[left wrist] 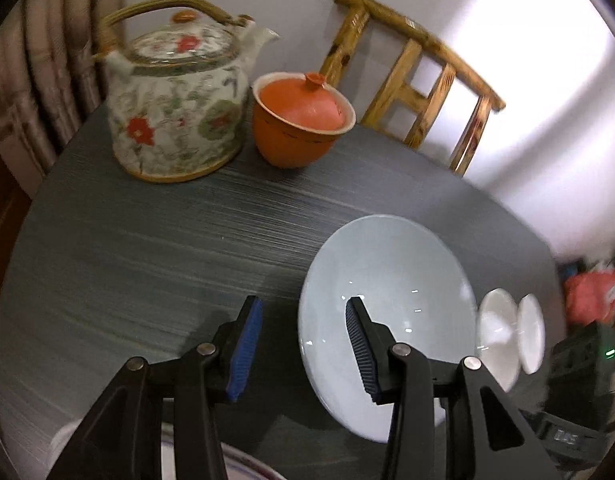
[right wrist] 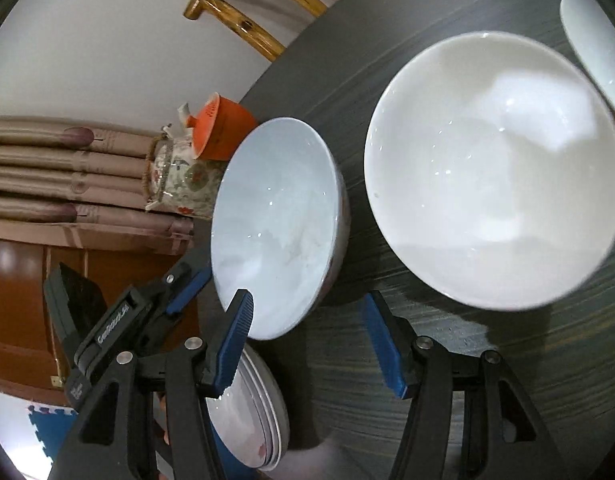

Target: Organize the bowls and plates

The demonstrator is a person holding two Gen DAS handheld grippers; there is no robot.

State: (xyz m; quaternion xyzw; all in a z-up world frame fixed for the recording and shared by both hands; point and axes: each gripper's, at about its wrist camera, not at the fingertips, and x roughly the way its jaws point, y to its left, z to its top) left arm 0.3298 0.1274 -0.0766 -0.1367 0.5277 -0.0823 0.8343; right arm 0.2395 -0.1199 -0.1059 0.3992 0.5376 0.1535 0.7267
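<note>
Now, left wrist view: the left gripper point(left wrist: 303, 344) reaches low over the dark grey table point(left wrist: 147, 248), its blue-padded fingers point(left wrist: 245, 352) spread wide apart and clamped on nothing. The right-hand finger lies over the near rim of the pale blue bowl point(left wrist: 391, 280); the other finger sits outside that rim, over bare table, so the rim falls between the two. Whether either pad touches the bowl cannot be told. Just right of the bowl are small white dishes point(left wrist: 507, 332), blurred. At the far side of the table stand a floral teapot point(left wrist: 175, 96) and, just beside it, an orange lidded cup point(left wrist: 299, 120). A wooden chair point(left wrist: 411, 80) is behind the table, curtains point(left wrist: 47, 64) to the left.

Right wrist view, camera rolled strongly sideways: the right gripper point(right wrist: 307, 344) is also spread wide, holding nothing. Its left finger overlaps the near edge of the pale blue bowl point(right wrist: 275, 228); its right finger is over bare table below the large white bowl point(right wrist: 495, 168), apart from it.

Only this view shows the large white bowl, a stack of white plates point(right wrist: 255, 412) under the gripper's left finger, a white dish edge point(right wrist: 595, 40) at the top right corner, and the left gripper point(right wrist: 175, 296) seen from outside at the blue bowl's rim. The teapot point(right wrist: 179, 176) and orange cup point(right wrist: 223, 128) appear small beyond the blue bowl.
</note>
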